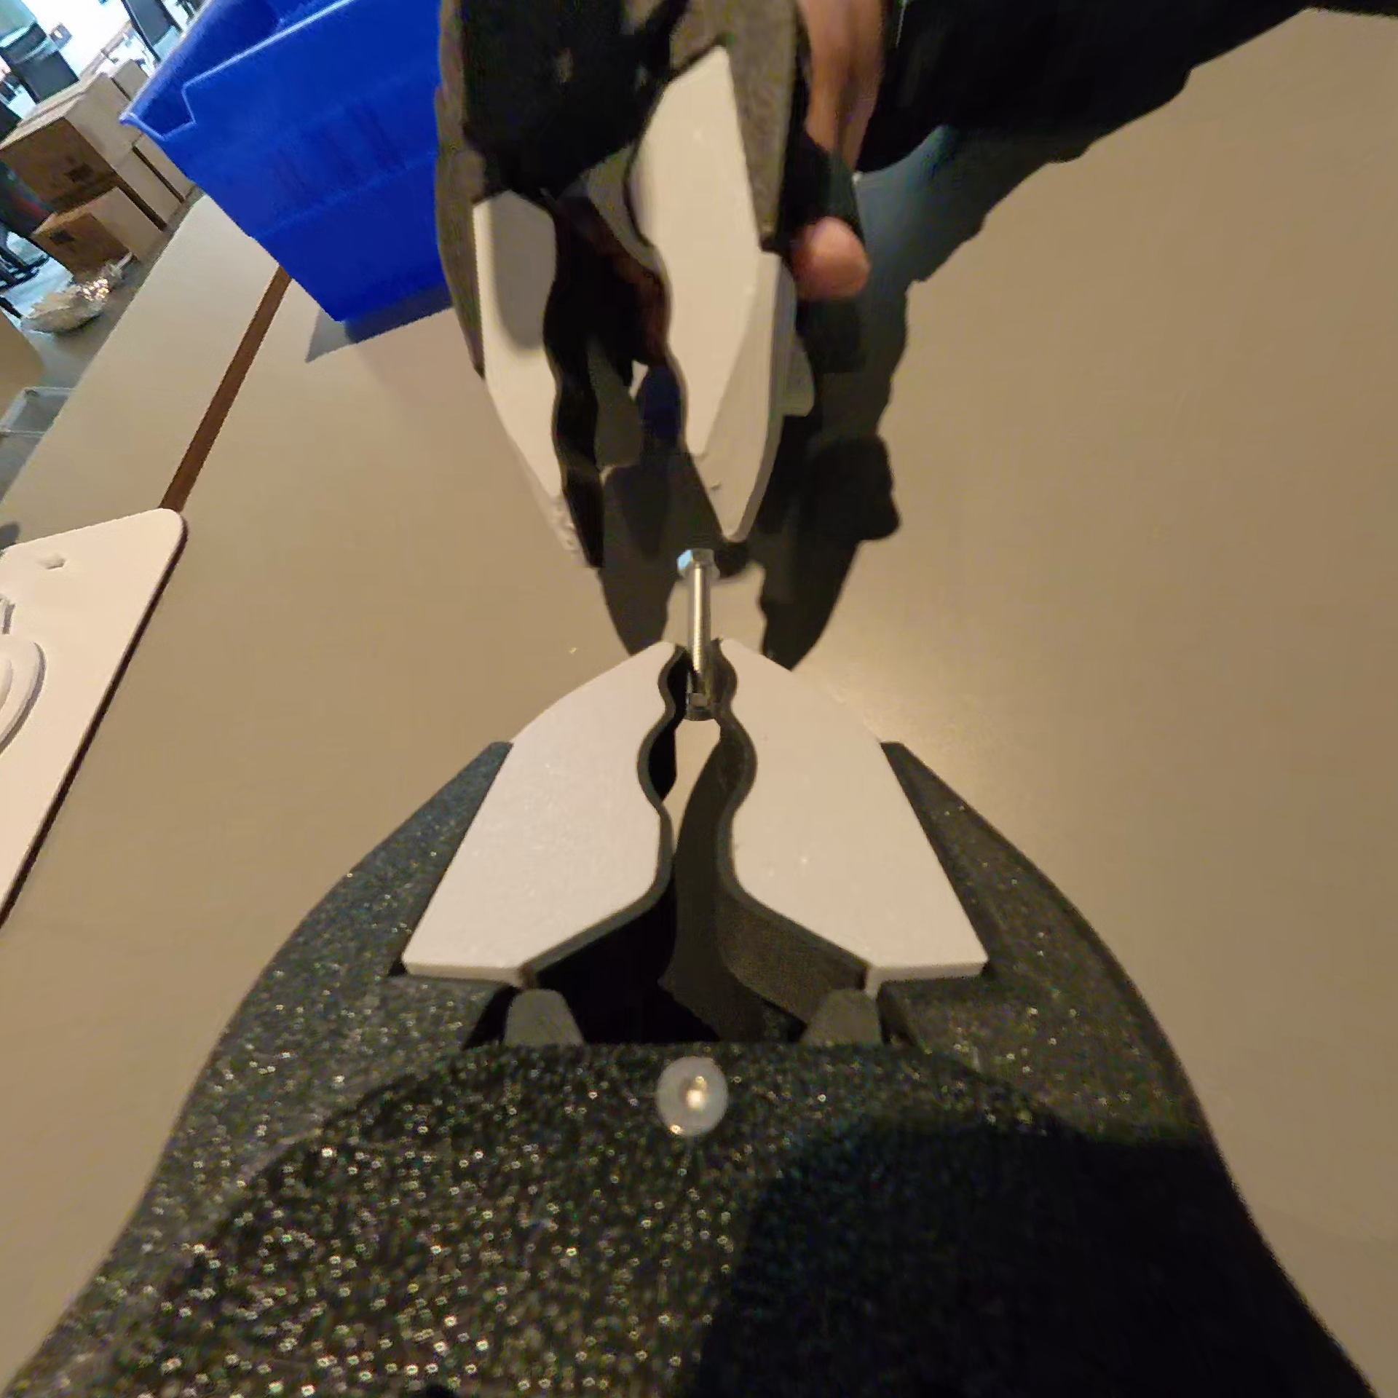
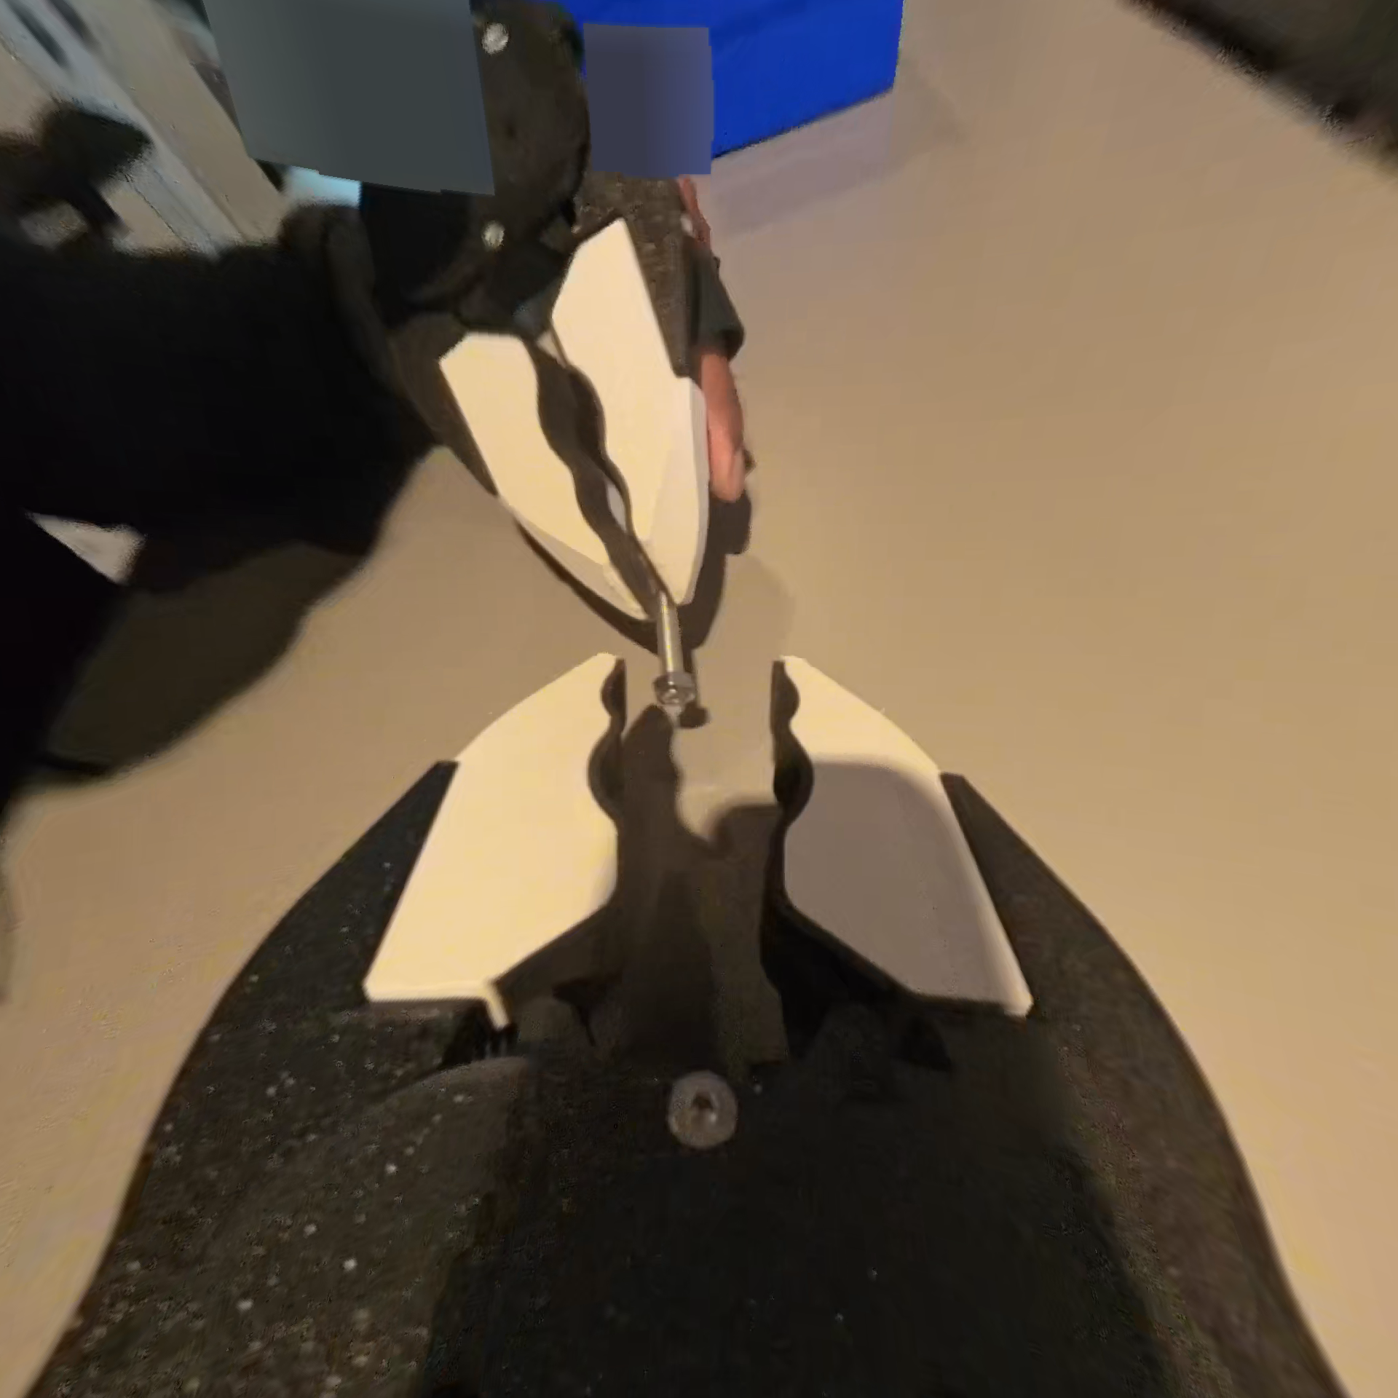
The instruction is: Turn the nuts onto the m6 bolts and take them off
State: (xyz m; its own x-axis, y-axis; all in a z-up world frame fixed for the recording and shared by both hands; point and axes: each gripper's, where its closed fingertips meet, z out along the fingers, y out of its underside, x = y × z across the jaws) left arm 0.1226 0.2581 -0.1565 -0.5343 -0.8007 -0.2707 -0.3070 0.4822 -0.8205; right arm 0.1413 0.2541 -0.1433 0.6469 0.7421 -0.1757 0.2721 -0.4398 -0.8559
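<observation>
My left gripper (image 1: 697, 647) is shut on a thin silver bolt (image 1: 696, 613) and holds it just above the beige table (image 1: 1097, 529). The bolt sticks out forward past the fingertips. A small hex nut (image 1: 688, 562) sits at its free end. My right gripper (image 2: 697, 666) is open, its white fingers on either side of that nut (image 2: 673, 692) without touching it. The right gripper also shows in the left wrist view (image 1: 658, 545), pointing down at the bolt's end. The left gripper shows in the right wrist view (image 2: 666, 605), clamped on the bolt (image 2: 667, 643).
A blue plastic bin (image 1: 302, 166) stands on the table at the back left. A white board (image 1: 83, 643) with cut-outs lies at the left edge. A person's hand (image 1: 832, 257) and dark sleeve hold the right gripper. Cardboard boxes (image 1: 68, 174) stand beyond the table. Left and right tips are no more than a few centimetres apart.
</observation>
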